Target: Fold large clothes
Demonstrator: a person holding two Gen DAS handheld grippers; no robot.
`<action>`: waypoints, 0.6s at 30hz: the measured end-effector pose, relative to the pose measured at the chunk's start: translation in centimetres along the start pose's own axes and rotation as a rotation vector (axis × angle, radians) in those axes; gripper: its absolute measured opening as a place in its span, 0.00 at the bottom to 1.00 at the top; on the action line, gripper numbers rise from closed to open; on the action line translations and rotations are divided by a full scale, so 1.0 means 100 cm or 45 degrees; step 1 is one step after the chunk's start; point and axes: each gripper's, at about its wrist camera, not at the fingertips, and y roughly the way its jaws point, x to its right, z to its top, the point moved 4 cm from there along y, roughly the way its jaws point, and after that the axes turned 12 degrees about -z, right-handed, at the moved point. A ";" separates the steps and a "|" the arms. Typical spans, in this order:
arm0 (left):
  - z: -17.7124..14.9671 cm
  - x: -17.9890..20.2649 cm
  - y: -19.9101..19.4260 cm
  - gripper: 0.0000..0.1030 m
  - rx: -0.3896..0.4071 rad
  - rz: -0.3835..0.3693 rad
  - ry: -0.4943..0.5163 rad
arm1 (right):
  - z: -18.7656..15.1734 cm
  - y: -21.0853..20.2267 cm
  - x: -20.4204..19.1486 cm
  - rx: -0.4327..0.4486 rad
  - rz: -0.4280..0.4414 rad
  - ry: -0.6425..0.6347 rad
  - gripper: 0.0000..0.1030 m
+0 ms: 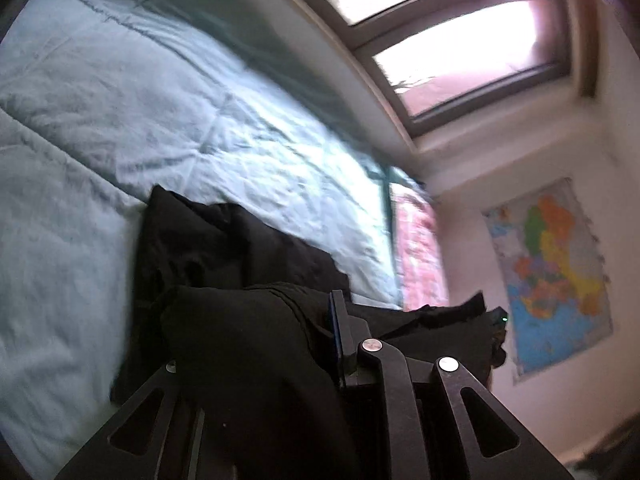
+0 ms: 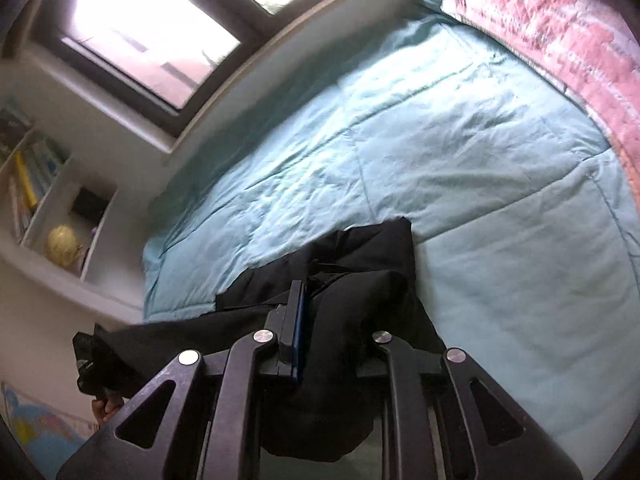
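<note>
so both grippers are clamped onto the black garment (image 1: 248, 344); left gripper (image 1: 332, 340) pinches one edge, right gripper (image 2: 308, 320) the other; cloth's lifted at the front, far end trailing on the light blue quilt (image 2: 460, 152) near a pink pillow (image 2: 560, 32)

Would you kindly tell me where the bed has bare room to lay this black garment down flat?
The teal comforter is bare from the black garment out to the window-side wall and up to the pink blanket. It is crowded only near the jaws, where both grippers hold the garment bunched up.
</note>
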 end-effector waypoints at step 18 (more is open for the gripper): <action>0.023 -0.165 0.154 0.21 -0.211 0.297 -0.274 | -0.003 0.250 0.047 -0.408 -0.376 0.112 0.28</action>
